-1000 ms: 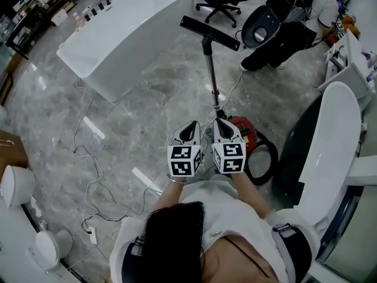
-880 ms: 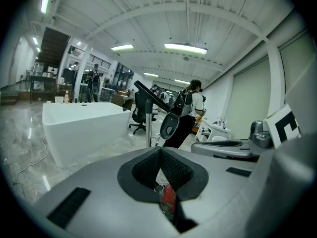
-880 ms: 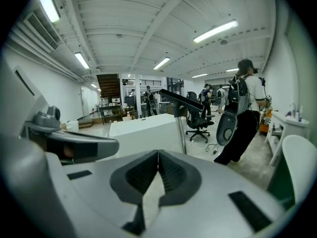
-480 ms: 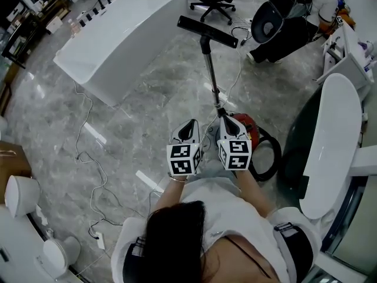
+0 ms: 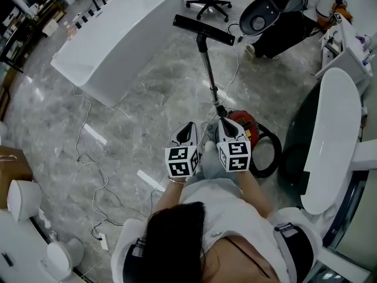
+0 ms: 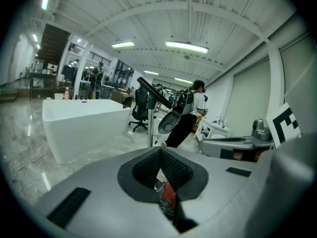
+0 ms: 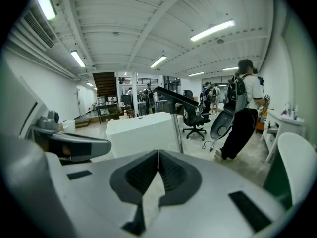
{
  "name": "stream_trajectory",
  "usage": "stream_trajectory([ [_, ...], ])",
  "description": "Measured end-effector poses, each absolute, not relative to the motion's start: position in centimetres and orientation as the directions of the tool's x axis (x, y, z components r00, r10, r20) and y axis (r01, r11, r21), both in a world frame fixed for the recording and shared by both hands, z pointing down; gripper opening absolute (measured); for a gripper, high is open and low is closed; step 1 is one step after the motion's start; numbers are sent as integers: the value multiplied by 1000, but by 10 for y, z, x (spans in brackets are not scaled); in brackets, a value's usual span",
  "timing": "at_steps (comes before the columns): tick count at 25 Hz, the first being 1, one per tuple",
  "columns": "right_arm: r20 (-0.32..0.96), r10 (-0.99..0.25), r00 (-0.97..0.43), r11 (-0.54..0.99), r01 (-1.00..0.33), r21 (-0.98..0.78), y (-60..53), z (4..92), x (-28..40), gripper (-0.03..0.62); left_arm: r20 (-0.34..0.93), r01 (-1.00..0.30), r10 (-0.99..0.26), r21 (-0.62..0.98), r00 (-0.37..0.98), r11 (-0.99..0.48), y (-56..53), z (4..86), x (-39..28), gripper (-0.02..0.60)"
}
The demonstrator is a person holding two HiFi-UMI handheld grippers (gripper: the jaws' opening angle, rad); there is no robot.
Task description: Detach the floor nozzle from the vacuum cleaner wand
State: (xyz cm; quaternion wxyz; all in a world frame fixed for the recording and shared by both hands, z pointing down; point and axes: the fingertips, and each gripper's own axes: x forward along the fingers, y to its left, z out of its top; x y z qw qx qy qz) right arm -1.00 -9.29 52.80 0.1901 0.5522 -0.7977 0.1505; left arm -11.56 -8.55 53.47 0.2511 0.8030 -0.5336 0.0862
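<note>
Black, long and flat, the plastic floor nozzle (image 5: 203,29) sits on the far end of the silver metal wand (image 5: 210,69), which rises from the round red vacuum cleaner body (image 5: 248,130) on the grey marble floor (image 5: 147,99). Just beside the red vacuum cleaner body, on its near side, the left hand-held gripper (image 5: 189,127) and the right hand-held gripper (image 5: 224,123) hang side by side, well apart from the nozzle. Both have their jaws pressed fully together and hold nothing.
</note>
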Motion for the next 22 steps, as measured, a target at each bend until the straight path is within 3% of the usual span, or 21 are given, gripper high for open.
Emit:
stream_trajectory([
  [22, 448, -838, -312, 332, -943, -36, -151, 525, 13, 15, 403, -898, -812, 306, 423, -315, -139, 529, -93, 3],
])
